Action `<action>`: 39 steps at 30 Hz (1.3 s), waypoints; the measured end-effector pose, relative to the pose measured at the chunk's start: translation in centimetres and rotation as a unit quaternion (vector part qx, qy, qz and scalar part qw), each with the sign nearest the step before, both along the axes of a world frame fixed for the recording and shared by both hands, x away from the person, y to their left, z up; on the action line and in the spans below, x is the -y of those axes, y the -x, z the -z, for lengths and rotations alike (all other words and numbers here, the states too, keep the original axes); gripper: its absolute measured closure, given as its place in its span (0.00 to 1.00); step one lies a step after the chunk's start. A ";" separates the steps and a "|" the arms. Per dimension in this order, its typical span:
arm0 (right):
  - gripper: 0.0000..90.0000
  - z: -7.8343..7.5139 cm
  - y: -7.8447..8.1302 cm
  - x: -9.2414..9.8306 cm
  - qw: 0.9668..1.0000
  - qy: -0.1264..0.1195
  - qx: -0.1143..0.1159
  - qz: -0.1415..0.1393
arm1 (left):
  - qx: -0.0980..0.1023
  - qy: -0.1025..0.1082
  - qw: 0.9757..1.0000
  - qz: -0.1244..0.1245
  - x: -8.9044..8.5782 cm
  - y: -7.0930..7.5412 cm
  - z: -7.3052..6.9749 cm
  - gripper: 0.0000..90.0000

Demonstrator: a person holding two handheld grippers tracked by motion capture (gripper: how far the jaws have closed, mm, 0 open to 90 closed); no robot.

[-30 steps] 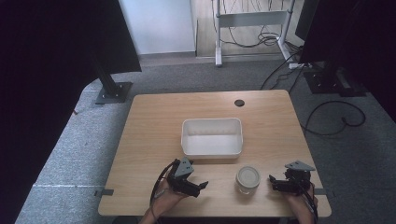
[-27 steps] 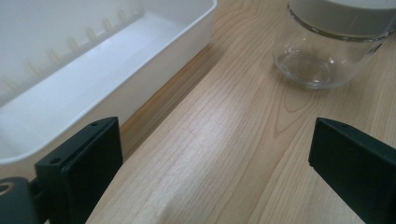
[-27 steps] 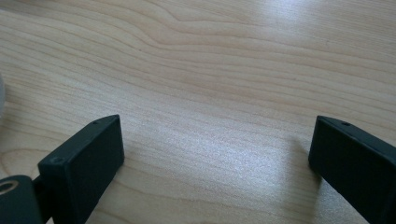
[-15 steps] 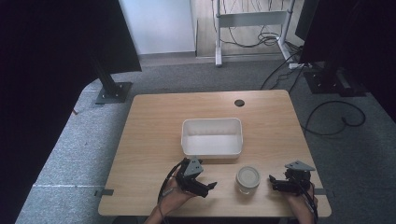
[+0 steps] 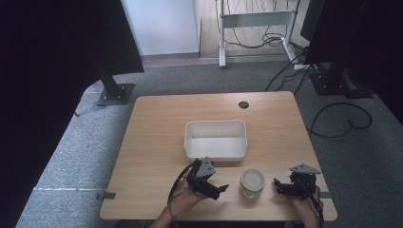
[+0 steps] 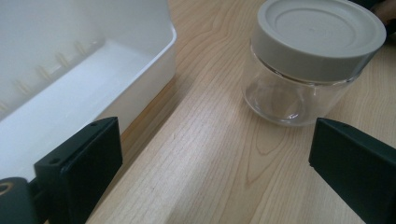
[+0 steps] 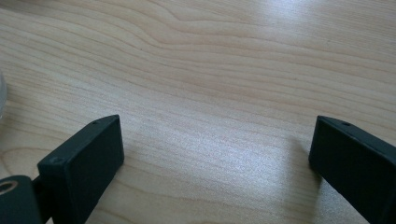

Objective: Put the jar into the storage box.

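Both grippers wide apart, holding nothing. Left gripper low over the table, near the front edge, aimed at the jar, not touching it. Jar upright, grey lid on, just in front of the white bin. Right gripper just right of the jar, over bare wood.
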State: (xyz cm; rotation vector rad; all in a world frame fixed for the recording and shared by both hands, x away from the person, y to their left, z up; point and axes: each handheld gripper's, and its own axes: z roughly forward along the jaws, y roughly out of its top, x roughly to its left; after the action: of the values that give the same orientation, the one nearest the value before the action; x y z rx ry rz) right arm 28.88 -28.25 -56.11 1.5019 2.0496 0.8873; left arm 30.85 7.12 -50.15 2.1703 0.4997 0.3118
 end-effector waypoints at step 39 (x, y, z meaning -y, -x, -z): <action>0.03 0.0 0.1 0.0 1.000 0.000 0.000 -0.004 | -0.004 -0.026 0.997 0.071 6.6 0.5 1.0 0.02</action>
State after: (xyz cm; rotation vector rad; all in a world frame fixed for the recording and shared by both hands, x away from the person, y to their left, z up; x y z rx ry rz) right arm 28.82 -28.22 -56.11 1.4942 2.0574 0.8903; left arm 30.31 0.50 -51.11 2.2452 0.3441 0.2401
